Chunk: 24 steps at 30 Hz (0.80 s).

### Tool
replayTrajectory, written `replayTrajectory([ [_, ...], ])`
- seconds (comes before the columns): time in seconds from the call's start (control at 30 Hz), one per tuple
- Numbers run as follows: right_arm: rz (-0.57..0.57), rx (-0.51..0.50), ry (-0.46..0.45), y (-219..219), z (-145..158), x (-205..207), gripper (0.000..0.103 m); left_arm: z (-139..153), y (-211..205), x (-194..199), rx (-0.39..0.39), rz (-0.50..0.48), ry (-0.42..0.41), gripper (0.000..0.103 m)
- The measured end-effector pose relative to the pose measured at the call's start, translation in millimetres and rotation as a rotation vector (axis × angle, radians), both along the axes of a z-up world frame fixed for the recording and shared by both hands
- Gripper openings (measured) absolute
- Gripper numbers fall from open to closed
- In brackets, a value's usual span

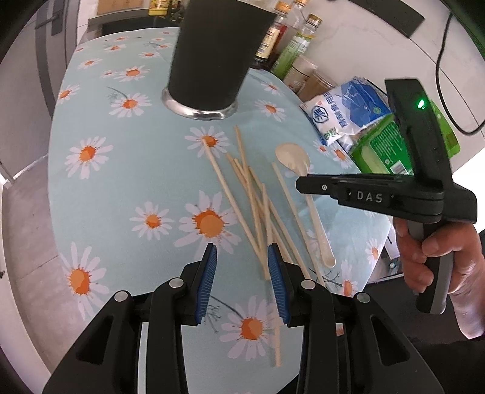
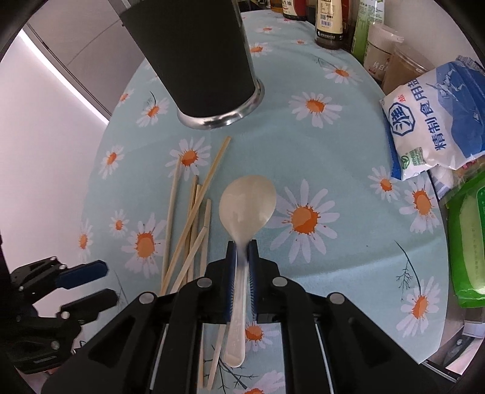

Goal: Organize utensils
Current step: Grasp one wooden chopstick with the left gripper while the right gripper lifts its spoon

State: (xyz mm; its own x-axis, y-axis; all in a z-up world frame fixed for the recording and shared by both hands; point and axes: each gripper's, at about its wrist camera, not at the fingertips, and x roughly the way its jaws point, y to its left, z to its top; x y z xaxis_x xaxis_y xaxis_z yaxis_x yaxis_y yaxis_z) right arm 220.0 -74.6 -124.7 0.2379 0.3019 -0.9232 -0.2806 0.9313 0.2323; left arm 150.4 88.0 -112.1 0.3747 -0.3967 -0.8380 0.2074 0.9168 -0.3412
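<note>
A white plastic spoon (image 2: 247, 203) lies on the daisy tablecloth (image 2: 333, 145); my right gripper (image 2: 242, 251) is shut on its neck, bowl pointing away. The spoon also shows in the left wrist view (image 1: 292, 159), with the right gripper (image 1: 300, 184) over it. Several wooden chopsticks (image 1: 251, 200) lie scattered left of the spoon, also seen in the right wrist view (image 2: 189, 230). My left gripper (image 1: 242, 257) is open and empty above the near ends of the chopsticks. A tall black utensil holder (image 1: 212, 51) with a steel base stands behind them, also in the right wrist view (image 2: 197, 57).
Sauce bottles (image 2: 329, 21) and jars (image 2: 382, 48) stand at the table's back right. A blue-white salt bag (image 2: 436, 118) and green packets (image 2: 469, 239) lie on the right. The table edge (image 1: 54, 194) drops off on the left.
</note>
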Motion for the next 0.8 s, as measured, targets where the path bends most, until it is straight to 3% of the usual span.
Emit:
replayTrajectory([
  [0.63,0.006,0.159,-0.068,-51,41,-5,0.009,-16,-65,28,0.122,-0.108,0.061,0.031],
  [0.73,0.001,0.176,-0.066,-61,41,-4,0.009,-19,-69,34,0.136,-0.101,0.082,0.021],
  [0.8,-0.001,0.184,-0.063,-67,40,-2,0.009,-21,-72,36,0.153,-0.100,0.095,0.021],
])
